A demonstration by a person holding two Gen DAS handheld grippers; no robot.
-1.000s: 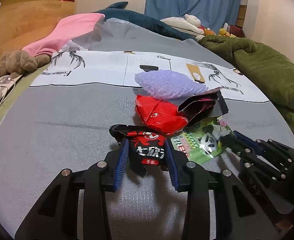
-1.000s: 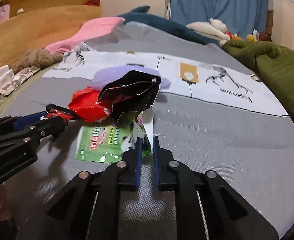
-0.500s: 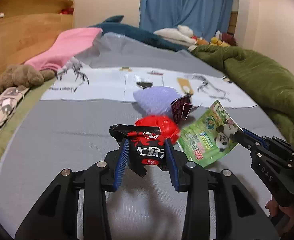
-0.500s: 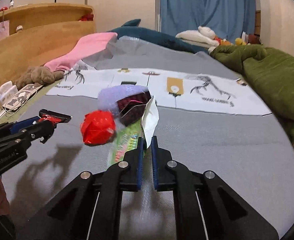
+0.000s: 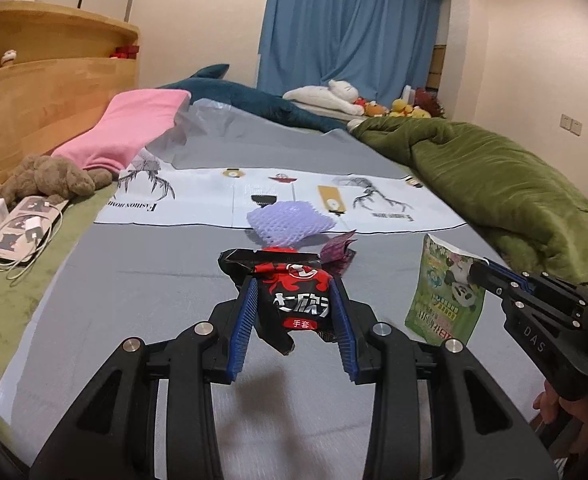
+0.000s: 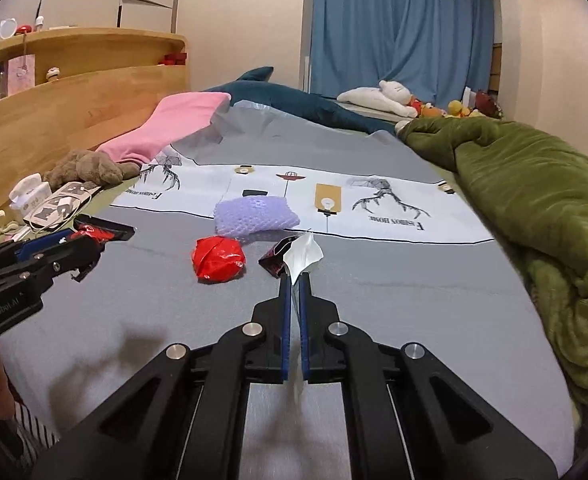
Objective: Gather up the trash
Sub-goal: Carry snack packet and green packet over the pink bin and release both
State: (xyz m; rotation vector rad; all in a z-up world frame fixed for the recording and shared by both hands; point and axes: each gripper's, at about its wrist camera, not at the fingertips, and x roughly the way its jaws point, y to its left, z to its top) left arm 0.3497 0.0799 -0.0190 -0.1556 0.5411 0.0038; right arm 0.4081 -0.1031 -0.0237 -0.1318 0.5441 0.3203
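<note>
Holding one wrapper per hand so both clear together: left gripper (image 5: 292, 312) pinches the black-and-red packet (image 5: 294, 300), right gripper (image 6: 294, 308) clamps the green panda bag (image 5: 448, 296) off the bed (image 6: 414, 280).

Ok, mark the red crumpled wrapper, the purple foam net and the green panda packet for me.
red crumpled wrapper (image 6: 219, 259), right wrist view, middle of its crinkled top.
purple foam net (image 6: 256, 215), right wrist view, centre of the mesh.
green panda packet (image 5: 444, 300), left wrist view, printed front below the right gripper (image 5: 479, 270) fingers.
</note>
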